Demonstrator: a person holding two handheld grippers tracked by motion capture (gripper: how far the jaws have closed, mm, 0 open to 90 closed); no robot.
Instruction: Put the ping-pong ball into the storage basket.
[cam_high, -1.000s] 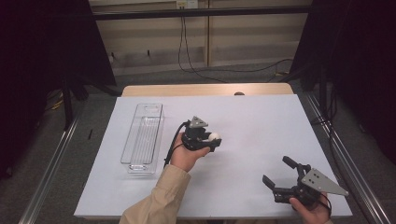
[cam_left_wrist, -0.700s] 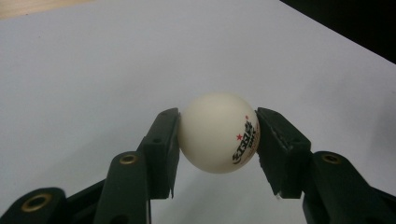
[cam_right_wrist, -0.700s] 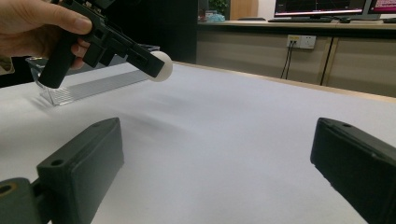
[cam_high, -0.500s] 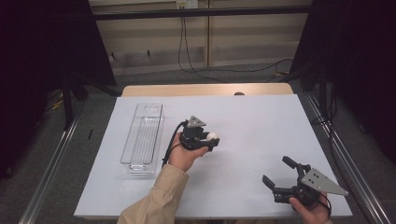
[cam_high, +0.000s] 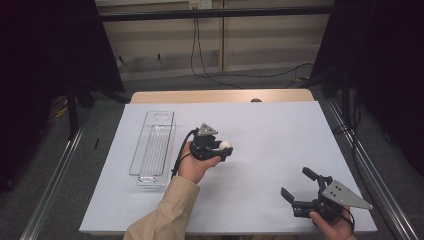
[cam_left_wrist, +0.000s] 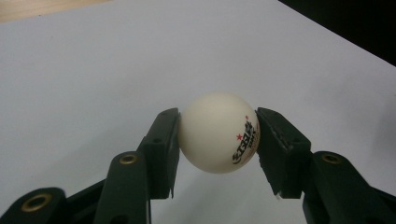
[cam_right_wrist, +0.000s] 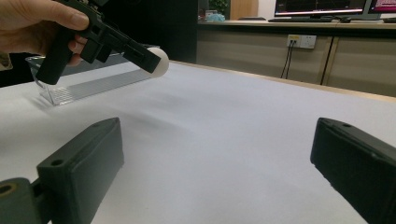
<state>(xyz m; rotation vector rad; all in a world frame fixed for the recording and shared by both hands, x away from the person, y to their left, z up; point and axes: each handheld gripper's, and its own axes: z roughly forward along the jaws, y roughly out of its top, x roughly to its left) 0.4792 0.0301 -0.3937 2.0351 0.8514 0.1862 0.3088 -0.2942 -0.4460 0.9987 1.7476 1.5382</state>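
1. Centrally, above the white table (cam_high: 260, 150), the left gripper (cam_high: 223, 149) was held in the person's left hand (cam_high: 192, 162), with its 2 jaws clamped on a white table tennis ball (cam_high: 226, 146).
2. Seen in the left gripper view, the table tennis ball (cam_left_wrist: 218, 131) sat squarely between the 2 black jaws, one pressing each side; it carried a dark printed logo and small red stars on the side facing the right-hand jaw.
3. From the right gripper view, the left gripper (cam_right_wrist: 149, 56) and ball (cam_right_wrist: 160, 60) hung clear of the table, and a soft shadow lay on the white surface beneath them.
4. A grey three-cornered plate topped the left gripper, and its black cable looped down beside the wrist and the tan sleeve (cam_high: 162, 215).
5. A clear plastic tray (cam_high: 152, 147), long and narrow, lay on the table just to the left of that hand, its length running away from the person; nothing was visible inside it.
6. Near the table's front right corner, the right gripper (cam_high: 298, 186) was held in the person's right hand (cam_high: 334, 226), low over the surface and well apart from the ball.
7. Its jaws stood wide apart with only bare table between them, as the right gripper view (cam_right_wrist: 212, 154) confirmed.
8. Beyond the white sheet, a strip of wooden tabletop (cam_high: 220, 96) showed at the far edge, and cables (cam_high: 210, 55) trailed across the floor behind it.
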